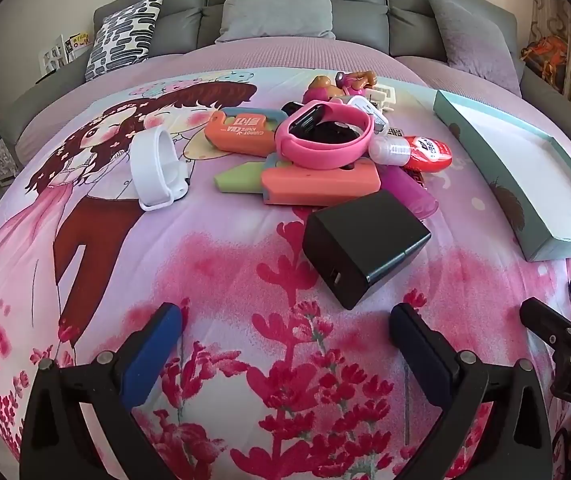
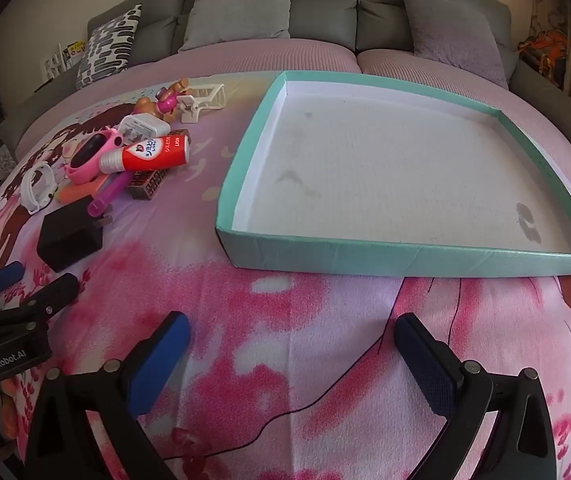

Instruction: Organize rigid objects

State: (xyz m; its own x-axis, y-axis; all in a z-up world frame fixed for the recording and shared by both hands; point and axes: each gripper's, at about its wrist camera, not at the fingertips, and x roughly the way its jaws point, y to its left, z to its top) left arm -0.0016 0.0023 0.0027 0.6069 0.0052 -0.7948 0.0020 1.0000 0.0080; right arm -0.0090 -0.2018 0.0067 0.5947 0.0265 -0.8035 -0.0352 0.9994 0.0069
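Note:
A pile of small objects lies on the pink bedspread: a black charger block (image 1: 365, 246), a pink watch band (image 1: 323, 136), a white watch band (image 1: 157, 168), orange toy pieces (image 1: 319, 182), a red-and-white tube (image 1: 413, 150). The pile also shows in the right wrist view, with the charger (image 2: 71, 236) and tube (image 2: 145, 156). An empty teal tray (image 2: 405, 258) lies right of it, its edge in the left wrist view (image 1: 517, 196). My left gripper (image 1: 285, 332) is open, just short of the charger. My right gripper (image 2: 291, 340) is open and empty before the tray.
A grey sofa back with cushions (image 1: 277, 4) runs along the far side. A patterned pillow (image 1: 125, 34) leans at the back left. A small doll (image 1: 341, 82) and white clip (image 2: 205, 98) lie behind the pile. The right gripper's body (image 1: 565, 344) shows in the left view.

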